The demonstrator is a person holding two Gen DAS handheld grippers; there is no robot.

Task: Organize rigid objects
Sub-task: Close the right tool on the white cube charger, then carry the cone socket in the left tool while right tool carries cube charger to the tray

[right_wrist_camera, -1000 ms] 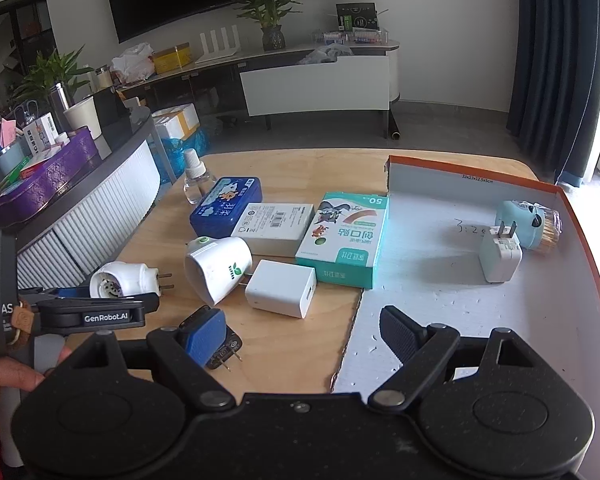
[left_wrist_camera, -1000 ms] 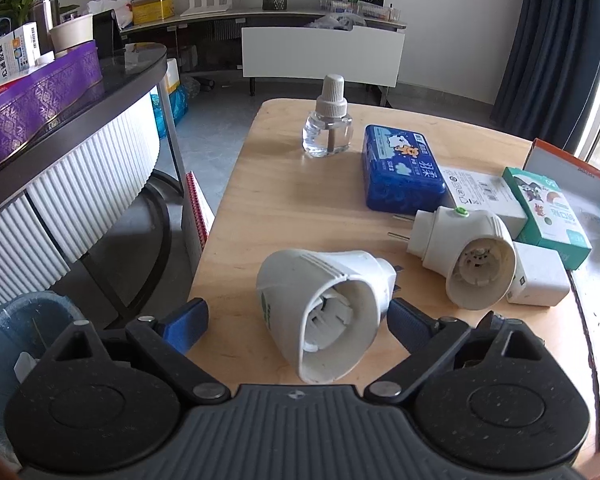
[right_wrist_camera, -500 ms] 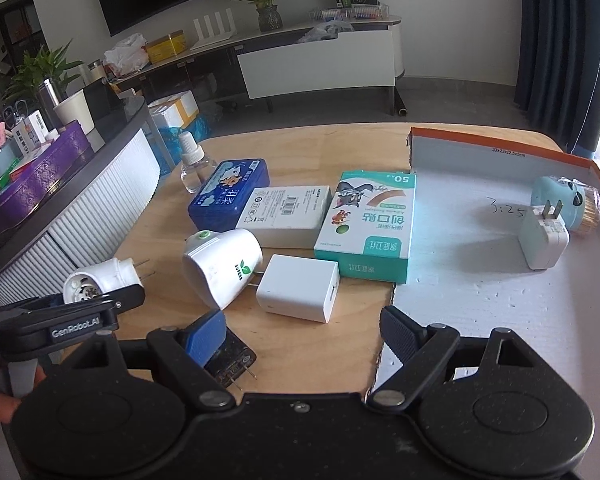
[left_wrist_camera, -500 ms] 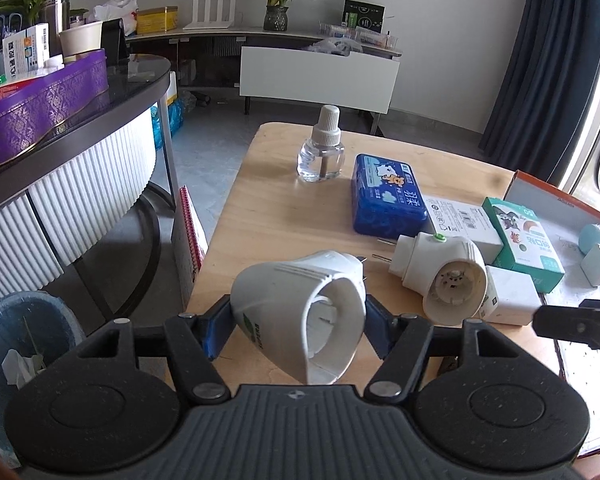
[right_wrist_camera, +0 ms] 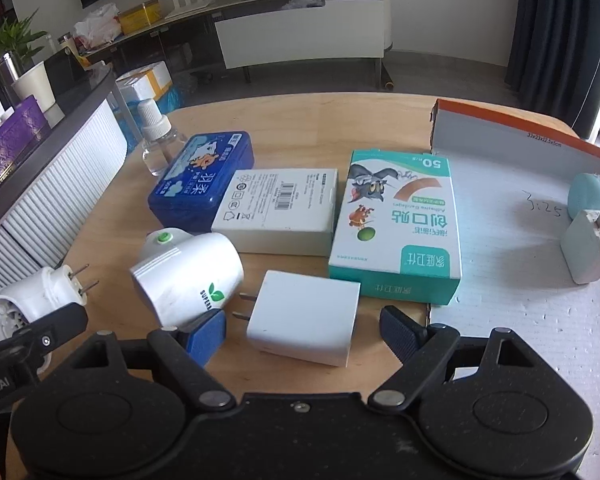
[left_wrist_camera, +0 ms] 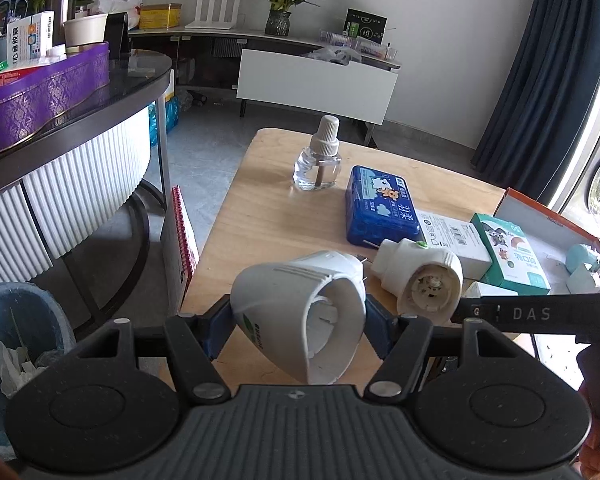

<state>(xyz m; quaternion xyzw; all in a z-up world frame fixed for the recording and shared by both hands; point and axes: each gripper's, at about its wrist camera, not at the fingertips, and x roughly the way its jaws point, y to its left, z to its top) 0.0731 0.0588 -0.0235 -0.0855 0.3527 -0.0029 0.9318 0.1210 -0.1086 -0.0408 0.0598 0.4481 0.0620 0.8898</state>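
My left gripper [left_wrist_camera: 298,328] is shut on a white plug-in vaporizer [left_wrist_camera: 296,320], its open end facing the camera. The right wrist view shows this vaporizer [right_wrist_camera: 24,304] at the lower left, prongs pointing right. A second white vaporizer [left_wrist_camera: 420,280] with a green button lies on the wooden table [left_wrist_camera: 268,216], just right of the held one. My right gripper [right_wrist_camera: 304,332] is open, and a white charger cube [right_wrist_camera: 304,318] lies between its fingers untouched. The second vaporizer [right_wrist_camera: 188,276] touches its left finger.
Behind stand a clear liquid bottle [right_wrist_camera: 156,140], a blue tin [right_wrist_camera: 204,184], a white carton [right_wrist_camera: 280,208] and a green bandage box [right_wrist_camera: 396,228]. The orange-rimmed box [right_wrist_camera: 500,128] at the right holds a white charger [right_wrist_camera: 588,248] and a light blue item [right_wrist_camera: 592,196]. A bin [left_wrist_camera: 16,336] stands below left.
My left gripper has shut on the vaporizer and raised it slightly. The right gripper has moved forward and down, so the charger cube now lies between its fingers.
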